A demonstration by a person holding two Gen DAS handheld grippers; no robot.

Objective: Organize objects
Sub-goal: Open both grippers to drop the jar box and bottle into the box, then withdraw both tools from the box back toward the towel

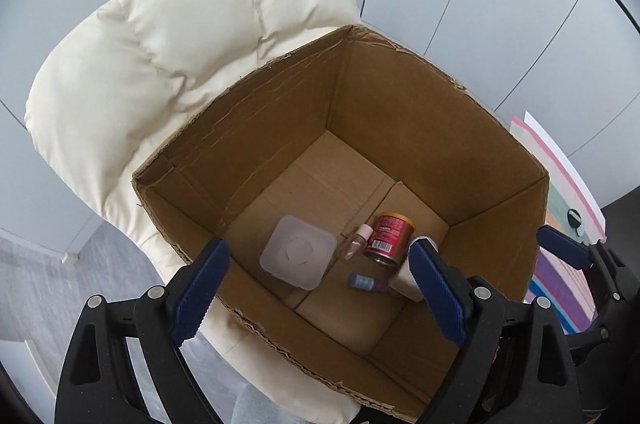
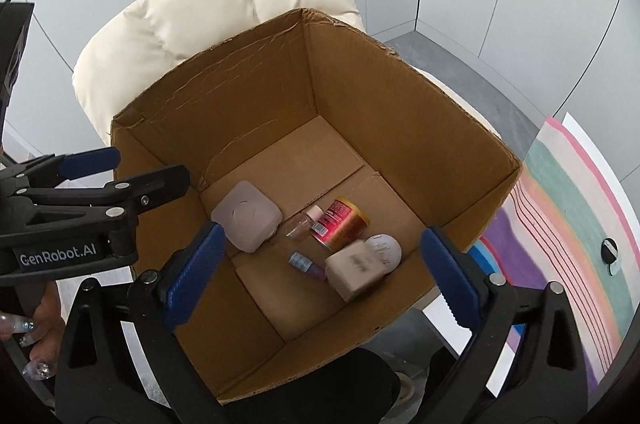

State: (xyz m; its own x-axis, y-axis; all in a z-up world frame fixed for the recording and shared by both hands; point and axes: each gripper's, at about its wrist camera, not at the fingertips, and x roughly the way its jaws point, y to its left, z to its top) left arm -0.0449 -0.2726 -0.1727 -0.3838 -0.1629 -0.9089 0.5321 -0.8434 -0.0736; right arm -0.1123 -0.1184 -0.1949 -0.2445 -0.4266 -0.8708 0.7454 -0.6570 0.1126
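Grippers, left (image 1: 320, 284) and right (image 2: 320, 284), hang spread and empty over cardboard box (image 1: 400, 96) on cream chair (image 1: 160, 64), red can (image 2: 340, 222) near six o'clock, apparently dropped in for sorting.

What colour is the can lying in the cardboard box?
The can is red with a gold rim, lying on its side; the left wrist view shows it sharpest.

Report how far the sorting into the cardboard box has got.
Done: the cardboard box holds a white square container, a red can, two small bottles, a beige block and a round white item. In hand: nothing; left claw and right claw are open above it. Left: no other loose items are visible.
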